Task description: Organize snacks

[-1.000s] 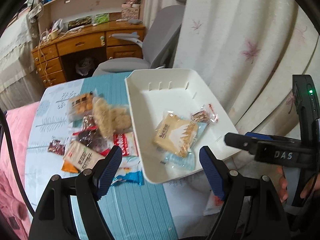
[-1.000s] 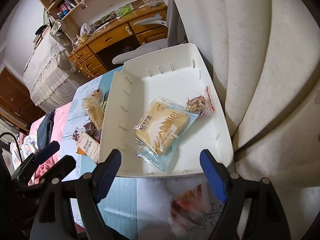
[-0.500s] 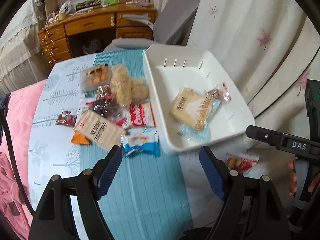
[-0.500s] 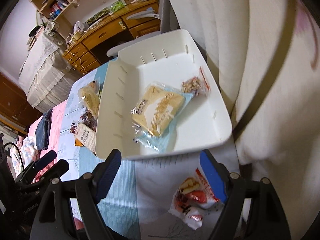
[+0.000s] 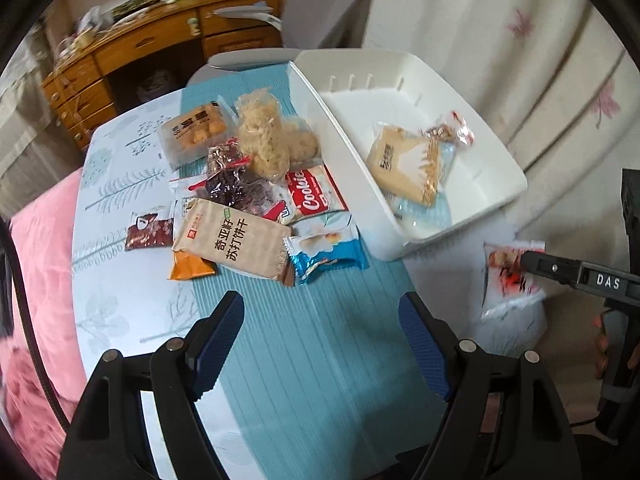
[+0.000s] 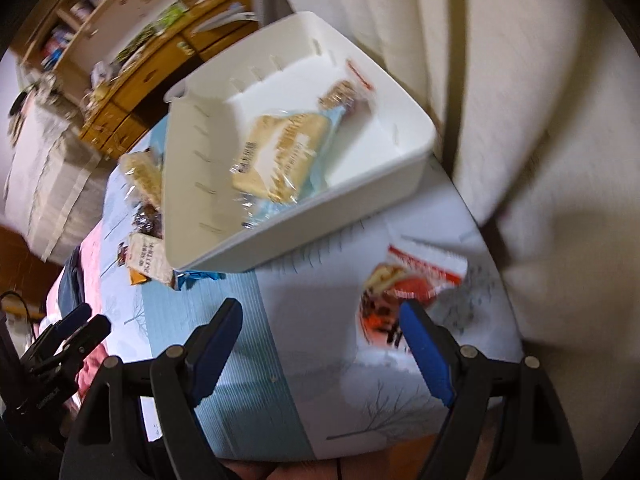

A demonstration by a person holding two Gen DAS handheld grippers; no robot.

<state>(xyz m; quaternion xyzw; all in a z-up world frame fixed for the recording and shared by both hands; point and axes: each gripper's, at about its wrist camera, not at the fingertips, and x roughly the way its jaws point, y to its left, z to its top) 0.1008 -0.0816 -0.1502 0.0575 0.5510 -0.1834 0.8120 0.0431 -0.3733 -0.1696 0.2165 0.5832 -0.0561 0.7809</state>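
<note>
table point(image 5: 304, 360): blue ribbed runner down the middle, pale cloth with tree prints either side; a curtain hangs behind its far edge.
white bin point(image 5: 500, 176): open-topped, slotted inner walls, sits at the far right of the table against the curtain; seen also from the right wrist point(image 6: 400, 168).
in the bin: a tan bread packet point(image 5: 404, 164) in clear-and-blue wrap lies flat on the floor of it; a small clear nut packet point(image 5: 452, 130) with red trim rests at its far corner, touching.
snack pile: heaped just left of the bin, on the runner. beige cracker pack point(image 5: 232, 240) with printed characters lies on top at the near edge; an orange packet point(image 5: 188, 268) pokes out beneath it; a blue-and-white wrapper point(image 5: 324, 252) lies beside it, close to the bin's near wall; a red cookie pack point(image 5: 314, 194) behind that; dark dried-fruit bag point(image 5: 236, 184); puffed rice cakes point(image 5: 268, 136) in clear film; a tray of small golden cakes point(image 5: 196, 134) farthest back; a small maroon sachet point(image 5: 150, 230) apart on the left.
loose packet point(image 6: 408, 288): red and white, blurred, lies alone on the pale cloth near the table's right corner, outside the bin.
left gripper point(image 5: 320, 340): jaws spread wide, nothing between them, over bare runner on the near side of the pile.
right gripper point(image 6: 320, 344): jaws spread wide, empty; its right finger overlaps the loose packet's near edge in view, contact cannot be told.
</note>
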